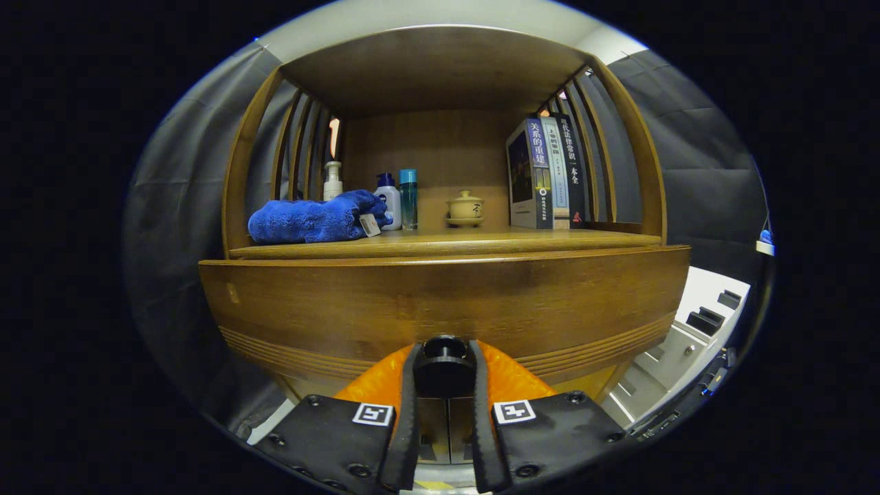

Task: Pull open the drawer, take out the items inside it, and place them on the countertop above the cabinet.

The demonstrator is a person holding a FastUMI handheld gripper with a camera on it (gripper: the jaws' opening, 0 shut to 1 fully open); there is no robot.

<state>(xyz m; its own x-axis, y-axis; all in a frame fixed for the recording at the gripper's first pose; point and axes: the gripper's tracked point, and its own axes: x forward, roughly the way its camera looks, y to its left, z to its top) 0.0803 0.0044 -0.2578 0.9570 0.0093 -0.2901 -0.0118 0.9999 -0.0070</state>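
drawer: the wide wooden drawer front (440,302) fills the space just ahead of me, under the countertop (440,242). i cannot tell from here whether it has slid out at all; what lies inside is hidden behind the front.
knob: a dark round knob (444,366) sits low on the drawer front, right between my fingers, which is why i'm lined up so low and square to the cabinet.
gripper: my gripper (444,371) has its fingers drawn in close on either side of the knob, both seeming to press on it; i judge this a pinch ready for a straight pull.
countertop: already carries a folded blue towel (313,218) towards the left, a white pump bottle (333,181) behind it, a second white bottle with a blue cap (390,199), a slim teal bottle (408,198), a small lidded cup on a saucer (465,207) and upright books (546,172) on the right.
free spot: the front strip of countertop between towel and books looks like the place for whatever comes out.
step: opening the drawer, so the task is at its start.
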